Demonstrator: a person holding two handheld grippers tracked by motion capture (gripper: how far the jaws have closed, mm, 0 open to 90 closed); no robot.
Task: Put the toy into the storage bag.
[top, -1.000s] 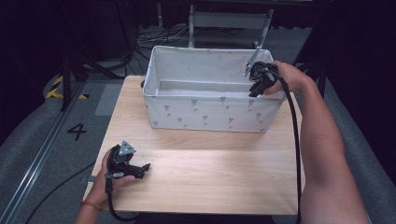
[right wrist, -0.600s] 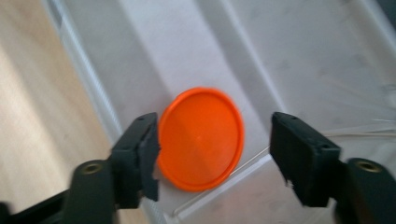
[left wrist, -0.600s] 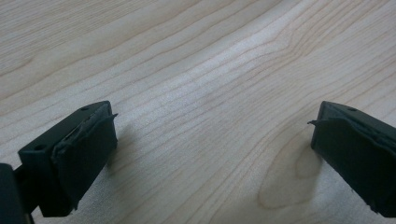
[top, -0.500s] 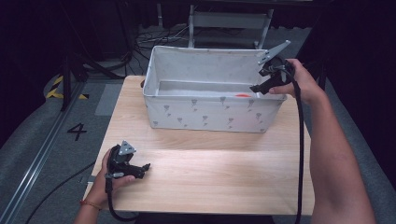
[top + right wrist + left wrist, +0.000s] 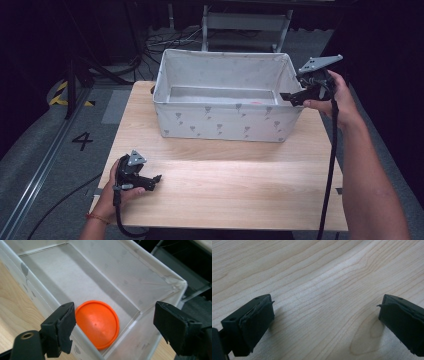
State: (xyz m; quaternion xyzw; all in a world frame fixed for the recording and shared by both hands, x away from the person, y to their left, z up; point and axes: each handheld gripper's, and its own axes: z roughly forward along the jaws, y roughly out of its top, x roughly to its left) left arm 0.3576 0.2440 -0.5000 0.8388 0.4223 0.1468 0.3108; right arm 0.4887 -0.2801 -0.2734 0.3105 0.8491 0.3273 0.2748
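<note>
A white fabric bin (image 5: 225,117) with small grey prints stands at the back of the wooden table (image 5: 240,185). An orange round disc (image 5: 97,323) lies flat on the bin's floor near a corner; a sliver of the disc (image 5: 256,103) shows in the high view. My right gripper (image 5: 290,98) is held above the bin's right rim, open and empty; in the right gripper view its jaws stand wide on either side of the disc below. My left gripper (image 5: 155,181) rests open on the table at the front left, over bare wood (image 5: 324,305).
The bin's rim (image 5: 147,255) and walls enclose the disc. Beyond the table are a metal frame (image 5: 245,22), cables (image 5: 160,42) and grey floor with a painted number 4 (image 5: 82,141). Bare tabletop lies in front of the bin.
My right gripper has risen out of the bin and drawn back to its right rim, tilting up. The orange disc now lies on the bin floor. The left gripper has not moved.
</note>
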